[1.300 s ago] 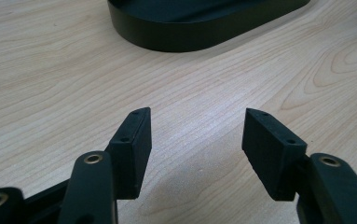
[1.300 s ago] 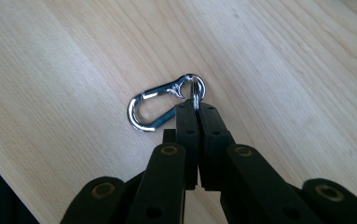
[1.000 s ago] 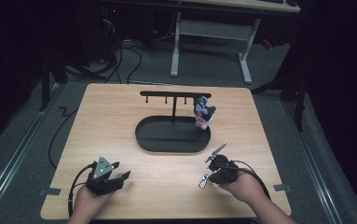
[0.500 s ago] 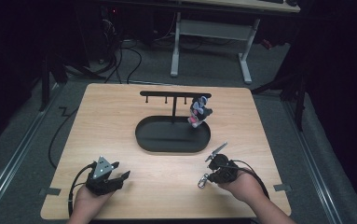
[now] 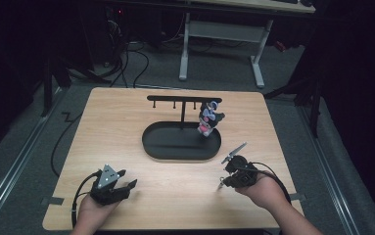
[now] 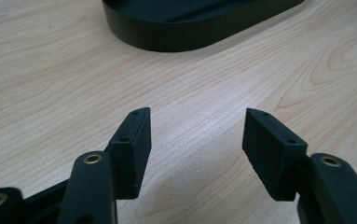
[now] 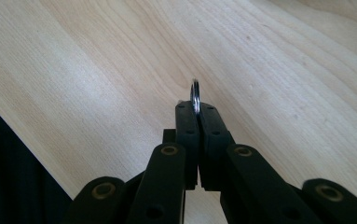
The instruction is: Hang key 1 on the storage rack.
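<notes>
A thin metal ring [image 7: 195,95] sticks up edge-on from between the pads of my right gripper [image 7: 197,108], which is shut on it just above the wooden table. In the high view that gripper [image 5: 222,183] is near the table's front right, held in a hand. My left gripper [image 5: 126,179] rests at the front left, open with nothing between its fingers [image 6: 132,140]. A black stand with an oval base [image 5: 181,142] and a hook bar [image 5: 184,99] stands mid-table. A small black, white and pink figure [image 5: 208,120] hangs from the bar's right end.
The wooden table [image 5: 126,122] has bare surface on both sides of the stand. The oval base's rim [image 6: 185,35] lies straight ahead of the left gripper. Cables, a white desk frame [image 5: 224,34] and dark floor lie beyond the far edge.
My right gripper has lifted slightly with the ring pinched in it. The hanging figure has swayed a little. The left gripper has stayed where it was.
</notes>
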`<act>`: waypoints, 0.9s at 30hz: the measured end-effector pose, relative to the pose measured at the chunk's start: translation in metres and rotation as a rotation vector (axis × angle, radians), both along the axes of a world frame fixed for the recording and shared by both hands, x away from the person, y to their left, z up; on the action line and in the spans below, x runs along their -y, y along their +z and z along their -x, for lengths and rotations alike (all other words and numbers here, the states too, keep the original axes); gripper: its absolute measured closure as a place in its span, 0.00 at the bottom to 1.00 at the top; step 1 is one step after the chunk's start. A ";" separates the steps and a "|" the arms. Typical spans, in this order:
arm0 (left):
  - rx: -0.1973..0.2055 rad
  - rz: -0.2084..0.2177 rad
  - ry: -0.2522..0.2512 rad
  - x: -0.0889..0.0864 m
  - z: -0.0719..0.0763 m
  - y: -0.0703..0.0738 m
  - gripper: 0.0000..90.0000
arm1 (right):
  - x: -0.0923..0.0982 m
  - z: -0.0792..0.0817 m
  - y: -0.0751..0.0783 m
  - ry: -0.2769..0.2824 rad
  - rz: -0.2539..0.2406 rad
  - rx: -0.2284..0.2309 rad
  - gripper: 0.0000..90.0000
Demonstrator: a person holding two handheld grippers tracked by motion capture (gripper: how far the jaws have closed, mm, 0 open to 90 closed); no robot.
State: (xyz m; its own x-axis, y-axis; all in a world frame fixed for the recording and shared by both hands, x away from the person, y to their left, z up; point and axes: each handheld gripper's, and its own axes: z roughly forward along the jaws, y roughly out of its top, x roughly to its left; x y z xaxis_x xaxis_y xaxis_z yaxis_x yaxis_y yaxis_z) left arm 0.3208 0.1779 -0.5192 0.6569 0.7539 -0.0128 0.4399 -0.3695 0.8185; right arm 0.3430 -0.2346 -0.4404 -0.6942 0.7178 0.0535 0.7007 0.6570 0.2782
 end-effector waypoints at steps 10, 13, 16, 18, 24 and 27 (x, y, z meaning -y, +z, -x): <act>0.018 0.009 -0.003 0.000 0.001 0.001 0.47 | 0.004 -0.002 0.012 -0.022 0.014 0.003 0.99; 0.026 0.018 -0.004 -0.002 0.002 0.001 0.47 | 0.004 -0.004 0.012 -0.026 0.003 0.003 0.99; 0.033 0.026 -0.001 -0.004 0.002 0.001 0.47 | 0.003 -0.004 0.012 -0.041 -0.004 -0.005 0.99; 0.028 0.031 0.003 -0.005 0.002 0.001 0.47 | 0.003 -0.006 0.012 -0.049 -0.005 -0.005 0.99; 0.028 0.032 -0.002 -0.005 0.002 0.002 0.47 | 0.002 -0.009 0.012 -0.061 0.004 -0.009 0.99; 0.027 0.029 -0.008 -0.004 0.001 0.002 0.47 | 0.004 -0.012 0.013 -0.072 -0.006 -0.009 0.99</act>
